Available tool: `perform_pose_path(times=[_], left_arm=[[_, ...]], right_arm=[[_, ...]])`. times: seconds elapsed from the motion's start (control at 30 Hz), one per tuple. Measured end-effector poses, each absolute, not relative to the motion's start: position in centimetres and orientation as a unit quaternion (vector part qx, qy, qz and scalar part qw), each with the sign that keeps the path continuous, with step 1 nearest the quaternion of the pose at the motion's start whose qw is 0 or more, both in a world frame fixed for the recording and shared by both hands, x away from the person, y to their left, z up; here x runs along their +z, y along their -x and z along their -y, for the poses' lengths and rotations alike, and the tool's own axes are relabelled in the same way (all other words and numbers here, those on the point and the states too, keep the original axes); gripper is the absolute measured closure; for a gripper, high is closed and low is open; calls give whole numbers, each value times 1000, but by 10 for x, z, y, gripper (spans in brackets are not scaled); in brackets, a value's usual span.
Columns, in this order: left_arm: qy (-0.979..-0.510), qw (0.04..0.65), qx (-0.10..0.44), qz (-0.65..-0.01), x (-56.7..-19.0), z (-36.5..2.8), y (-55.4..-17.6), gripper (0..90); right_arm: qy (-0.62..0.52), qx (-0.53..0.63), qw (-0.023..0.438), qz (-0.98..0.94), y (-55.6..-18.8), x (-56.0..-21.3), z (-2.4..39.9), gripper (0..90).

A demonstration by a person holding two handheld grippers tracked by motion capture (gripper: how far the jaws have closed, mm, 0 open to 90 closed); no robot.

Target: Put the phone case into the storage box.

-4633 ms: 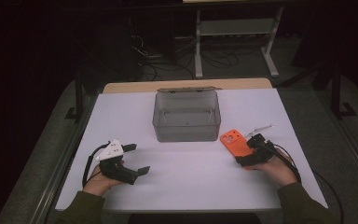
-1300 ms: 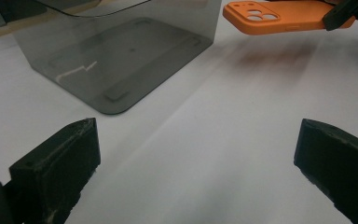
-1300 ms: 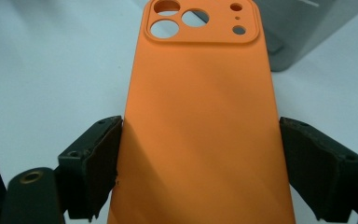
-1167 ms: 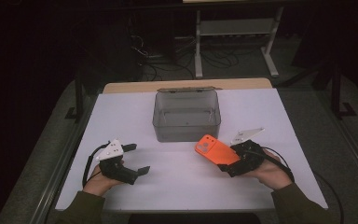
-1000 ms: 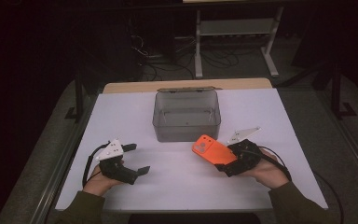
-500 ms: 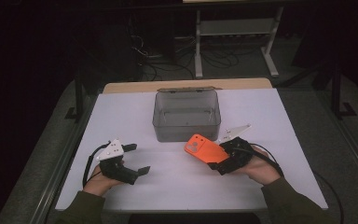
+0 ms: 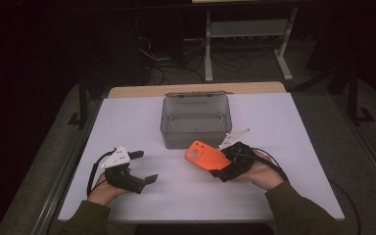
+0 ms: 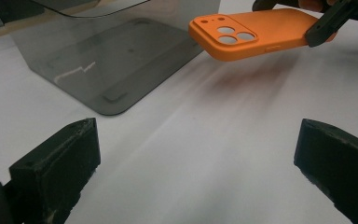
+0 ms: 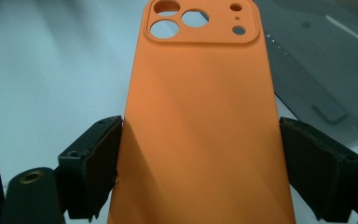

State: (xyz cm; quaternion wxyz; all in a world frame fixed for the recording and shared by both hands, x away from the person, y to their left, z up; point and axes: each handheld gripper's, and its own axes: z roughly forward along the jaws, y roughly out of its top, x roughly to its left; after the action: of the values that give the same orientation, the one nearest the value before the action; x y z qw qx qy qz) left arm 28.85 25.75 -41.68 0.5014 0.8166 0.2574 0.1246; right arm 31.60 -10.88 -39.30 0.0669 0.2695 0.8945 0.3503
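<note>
An orange phone case [image 7: 204, 154] with camera cut-outs hangs just above the white table [image 7: 284, 127], in front of a clear grey plastic box [image 7: 196, 137]. My right gripper [image 7: 223, 165] is shut on the case's long edges at its lower end. In the right gripper view the two jaws clamp the case [image 9: 200, 107] from both sides, and the box [image 9: 317, 60] lies ahead to the right. My left gripper [image 7: 146, 166] rests at the front left, open, with nothing between its jaws. In the left gripper view [image 8: 196, 170] the case [image 8: 251, 32] floats ahead beside the box [image 8: 112, 60].
The box is open at the top and looks empty. A wooden strip [image 7: 196, 90] edges the table's far side. Beyond it, a metal shelf frame [image 7: 245, 29] and cables stand on the dark floor. Bare white table lies between the two grippers.
My right gripper has carried the orange case leftward, from the right side of the table to the front right corner of the box. The left gripper has stayed put.
</note>
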Motion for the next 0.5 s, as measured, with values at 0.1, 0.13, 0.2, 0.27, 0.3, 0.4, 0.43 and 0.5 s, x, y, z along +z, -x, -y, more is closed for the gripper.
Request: perform_pose_path(times=[0.1, 0.13, 0.2, 0.27, 0.3, 0.4, 0.43, 0.5], left_arm=[[-816, 503, 124, -257, -417, -257, -289, 0], [-815, 503, 125, -258, -417, -258, -289, 0], [-814, 504, 126, -259, -417, -258, -289, 0], [-815, 503, 126, -260, -417, -259, -290, 0], [-815, 503, 126, -260, -417, -258, -290, 0], [-816, 502, 125, -257, -418, -256, -290, 0], [-817, 501, 126, -257, -418, -256, -290, 0], [-814, 504, 124, -260, -418, -256, -291, 0]], right_arm=[[-266, 350, 65, -896, -318, -393, 105, 156], [-265, 350, 65, -896, -319, -393, 103, 156], [-261, 350, 64, -897, -320, -394, 101, 156], [-258, 351, 65, -898, -320, -394, 100, 156], [-258, 353, 65, -897, -320, -394, 101, 156], [-259, 354, 63, -897, -320, -393, 101, 156], [-258, 354, 63, -897, -320, -393, 101, 156], [-257, 355, 64, -897, -319, -393, 102, 156]])
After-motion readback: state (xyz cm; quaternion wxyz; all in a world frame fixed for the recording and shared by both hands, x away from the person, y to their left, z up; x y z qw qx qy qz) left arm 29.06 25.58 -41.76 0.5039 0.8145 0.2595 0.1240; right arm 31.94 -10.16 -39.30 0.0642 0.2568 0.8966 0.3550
